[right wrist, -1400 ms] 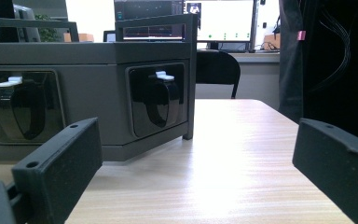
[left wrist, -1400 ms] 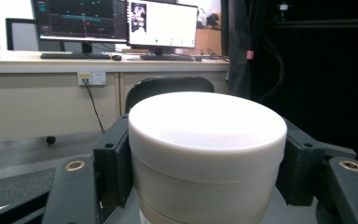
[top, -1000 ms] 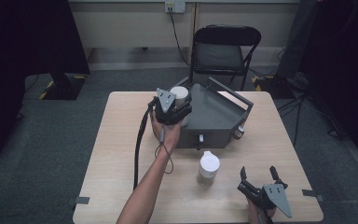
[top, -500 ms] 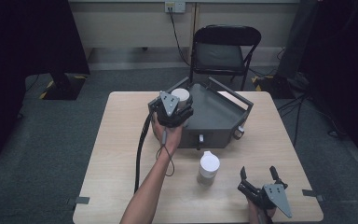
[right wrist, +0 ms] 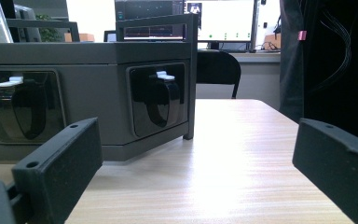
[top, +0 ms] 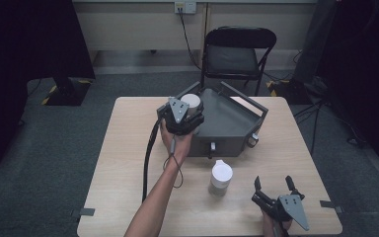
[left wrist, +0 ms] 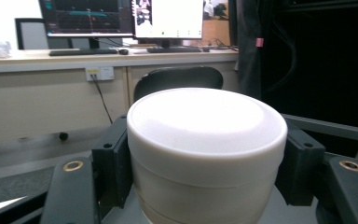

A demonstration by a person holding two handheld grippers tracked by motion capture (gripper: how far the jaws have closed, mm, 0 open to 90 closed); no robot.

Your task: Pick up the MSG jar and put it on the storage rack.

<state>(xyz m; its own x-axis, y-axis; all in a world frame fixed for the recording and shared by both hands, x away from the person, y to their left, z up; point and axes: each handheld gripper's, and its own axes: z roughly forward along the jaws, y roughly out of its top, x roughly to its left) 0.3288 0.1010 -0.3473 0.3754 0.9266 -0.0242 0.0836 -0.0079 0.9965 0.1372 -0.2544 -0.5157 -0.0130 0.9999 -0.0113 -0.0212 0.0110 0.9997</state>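
A white round lidded jar stands at the left corner of the dark grey tray. My left gripper reaches over that corner, and its jaws have just been opening slightly with the jar still between them. In the left gripper view both pads still lie against the jar on either side. My right gripper rests near the table's front right edge. It is open, with nothing between its jaws, and faces the tray's side wall.
A second white container with a spout stands on the table in front of the tray. A black folding chair is behind the table. The tray's raised rail runs along its far side. Bare wood lies at the table's left.
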